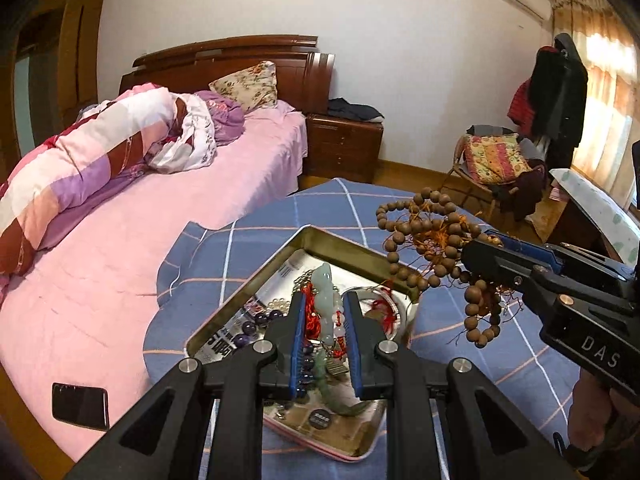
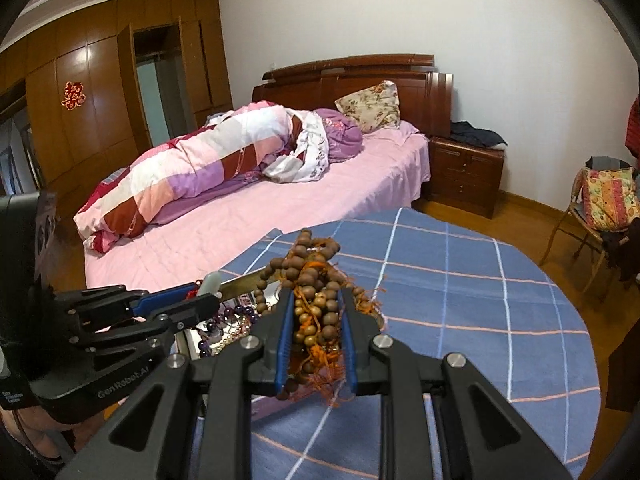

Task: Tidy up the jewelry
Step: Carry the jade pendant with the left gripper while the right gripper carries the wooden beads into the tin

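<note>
A metal tin tray (image 1: 340, 242) sits on a table with a blue checked cloth (image 1: 256, 240). It holds purple beads (image 1: 248, 326), a bangle (image 1: 394, 300) and red cords. My left gripper (image 1: 325, 300) is shut on a pale green jade pendant (image 1: 326, 304) with red cord, held over the tray. My right gripper (image 2: 316, 300) is shut on a bundle of brown wooden prayer beads (image 2: 312, 280) with orange tassels. In the left wrist view the beads (image 1: 436, 240) hang over the tray's right rim. The left gripper also shows at left in the right wrist view (image 2: 192, 304).
A bed with a pink sheet (image 1: 120, 248) lies left of the table, with a dark phone (image 1: 80, 406) on its edge. A wooden nightstand (image 1: 344, 148) and a chair with a cushion (image 1: 492, 164) stand beyond. The cloth (image 2: 480, 300) spreads right of the tray.
</note>
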Motion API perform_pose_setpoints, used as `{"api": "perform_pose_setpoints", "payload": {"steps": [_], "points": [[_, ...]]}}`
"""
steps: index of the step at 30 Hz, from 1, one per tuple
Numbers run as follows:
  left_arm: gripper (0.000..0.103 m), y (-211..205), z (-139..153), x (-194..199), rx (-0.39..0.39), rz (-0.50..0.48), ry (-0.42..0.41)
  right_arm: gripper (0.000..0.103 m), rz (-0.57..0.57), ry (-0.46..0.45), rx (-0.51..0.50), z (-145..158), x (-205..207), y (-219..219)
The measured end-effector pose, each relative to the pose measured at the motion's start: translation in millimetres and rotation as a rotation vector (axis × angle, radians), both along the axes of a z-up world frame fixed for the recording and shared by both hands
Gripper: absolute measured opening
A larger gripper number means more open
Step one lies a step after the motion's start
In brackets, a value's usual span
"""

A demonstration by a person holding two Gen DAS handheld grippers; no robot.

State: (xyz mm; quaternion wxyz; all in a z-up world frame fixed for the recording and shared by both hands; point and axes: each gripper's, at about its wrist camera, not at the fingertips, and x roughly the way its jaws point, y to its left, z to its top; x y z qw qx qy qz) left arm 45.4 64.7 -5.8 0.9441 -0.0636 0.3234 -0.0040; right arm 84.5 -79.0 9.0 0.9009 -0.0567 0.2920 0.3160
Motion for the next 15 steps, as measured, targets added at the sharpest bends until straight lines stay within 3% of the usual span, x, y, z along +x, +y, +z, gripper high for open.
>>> {"api": "perform_pose_setpoints", "payload": {"steps": [15], "points": [[0.018,19.2,-12.4,8.1,-0.014,0.046,0.033,0.024,0.011,0.046,-0.040,-17.9,10.9,23.9]]}}
